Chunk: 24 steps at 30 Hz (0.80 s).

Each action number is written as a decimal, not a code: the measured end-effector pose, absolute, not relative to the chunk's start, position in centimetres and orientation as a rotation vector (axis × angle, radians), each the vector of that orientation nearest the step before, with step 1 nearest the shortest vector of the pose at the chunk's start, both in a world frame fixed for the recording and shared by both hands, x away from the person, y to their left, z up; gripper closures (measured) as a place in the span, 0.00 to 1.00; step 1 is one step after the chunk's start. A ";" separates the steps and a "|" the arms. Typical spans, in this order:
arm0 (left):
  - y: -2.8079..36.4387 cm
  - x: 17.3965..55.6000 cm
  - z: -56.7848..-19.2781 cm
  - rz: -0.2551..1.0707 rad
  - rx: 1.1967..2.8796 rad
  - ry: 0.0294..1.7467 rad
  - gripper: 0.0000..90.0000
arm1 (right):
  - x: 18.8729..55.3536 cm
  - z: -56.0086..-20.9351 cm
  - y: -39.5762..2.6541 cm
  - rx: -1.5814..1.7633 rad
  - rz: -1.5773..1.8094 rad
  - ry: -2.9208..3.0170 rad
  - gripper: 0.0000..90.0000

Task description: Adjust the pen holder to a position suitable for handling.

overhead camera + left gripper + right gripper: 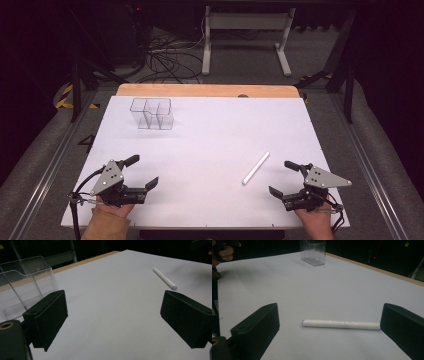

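White marker (340, 324) lies flat on the desk (210, 150) just ahead of the right tool (286, 177), whose jaws stand spread and empty.

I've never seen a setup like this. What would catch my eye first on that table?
Most striking is the white pen lying alone on the white table, right of centre, just ahead of the right gripper, whose black fingers stand open with the pen lying across the gap in front of them. At the far left stands a clear plastic holder with compartments, and the left gripper waits open near the front left edge.
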<state>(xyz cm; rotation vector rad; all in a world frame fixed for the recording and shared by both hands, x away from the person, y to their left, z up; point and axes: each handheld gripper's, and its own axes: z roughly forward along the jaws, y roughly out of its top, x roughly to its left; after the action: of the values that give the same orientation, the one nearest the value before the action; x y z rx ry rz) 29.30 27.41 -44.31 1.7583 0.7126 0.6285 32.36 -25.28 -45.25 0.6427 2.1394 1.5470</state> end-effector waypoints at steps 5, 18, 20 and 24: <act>27.3 29.5 -44.2 0.624 1.761 0.706 0.11 | 32.5 -45.6 -25.4 0.651 1.546 2.143 0.02; 27.1 30.2 -43.0 0.603 1.765 0.689 0.11 | 33.0 -46.6 -24.9 0.679 1.545 2.194 0.02; 27.0 30.4 -42.8 0.607 1.769 0.684 0.11 | 33.0 -46.8 -24.8 0.681 1.541 2.197 0.02; 27.0 30.8 -42.4 0.605 1.772 0.683 0.11 | 33.1 -47.0 -24.8 0.689 1.539 2.195 0.02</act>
<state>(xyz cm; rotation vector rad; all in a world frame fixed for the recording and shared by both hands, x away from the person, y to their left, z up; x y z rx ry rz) 30.79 27.02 -42.40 1.7720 0.6832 0.6047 33.11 -24.84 -46.96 0.6888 2.1952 1.5392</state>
